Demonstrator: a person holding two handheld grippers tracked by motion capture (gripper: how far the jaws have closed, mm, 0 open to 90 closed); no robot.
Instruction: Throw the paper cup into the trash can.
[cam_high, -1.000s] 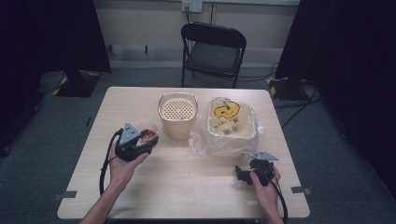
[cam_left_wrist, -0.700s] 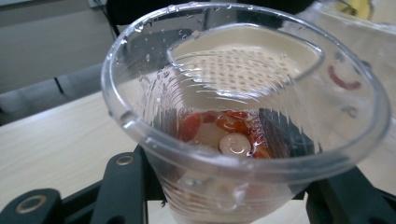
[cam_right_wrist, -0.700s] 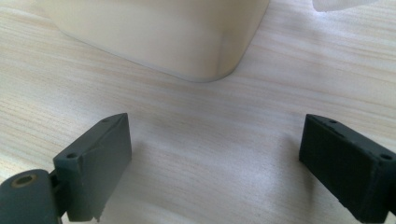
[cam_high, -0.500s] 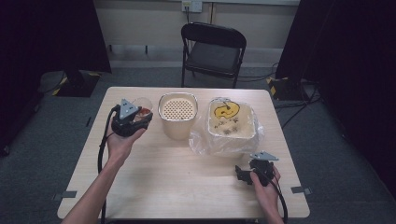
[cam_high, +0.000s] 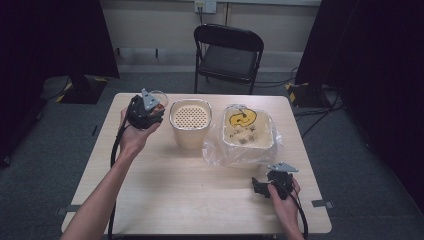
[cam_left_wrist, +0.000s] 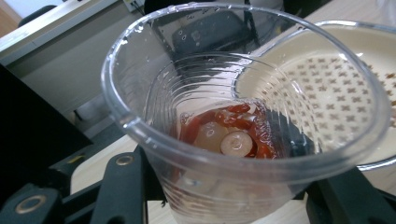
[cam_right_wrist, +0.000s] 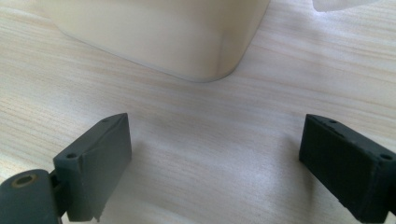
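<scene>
Dark curtains close off both sides of the room, and a black folding chair (cam_high: 227, 52) stands at twelve o'clock behind the pale wooden table (cam_high: 165, 200). Over the table's ten o'clock corner the left gripper (cam_high: 146, 111) is clamped on a clear ribbed plastic cup (cam_left_wrist: 243, 116), its black jaws pressing the cup's lower wall from either side. The cup is tipped toward the cream square container with a perforated strainer insert (cam_high: 190, 122), which sits just beside it at the cup's three o'clock (in the left gripper view the strainer's cross-shaped holes show straight through the plastic). Red sauce-coated bits and two pale round pieces (cam_left_wrist: 224, 137) lie at the cup's bottom; what they are exactly I cannot tell. The cup's foot is cut off at the lower edge of that view.

A second cream square container lined with a clear plastic bag (cam_high: 247, 132) sits at two o'clock, a yellow shape inside it too small to read.

At five o'clock the right gripper (cam_high: 262, 186) rests low on the wood, its jaws spread wide with nothing between them; ahead of it a cream container's rounded corner (cam_right_wrist: 205, 51) is cut off at the top.
</scene>
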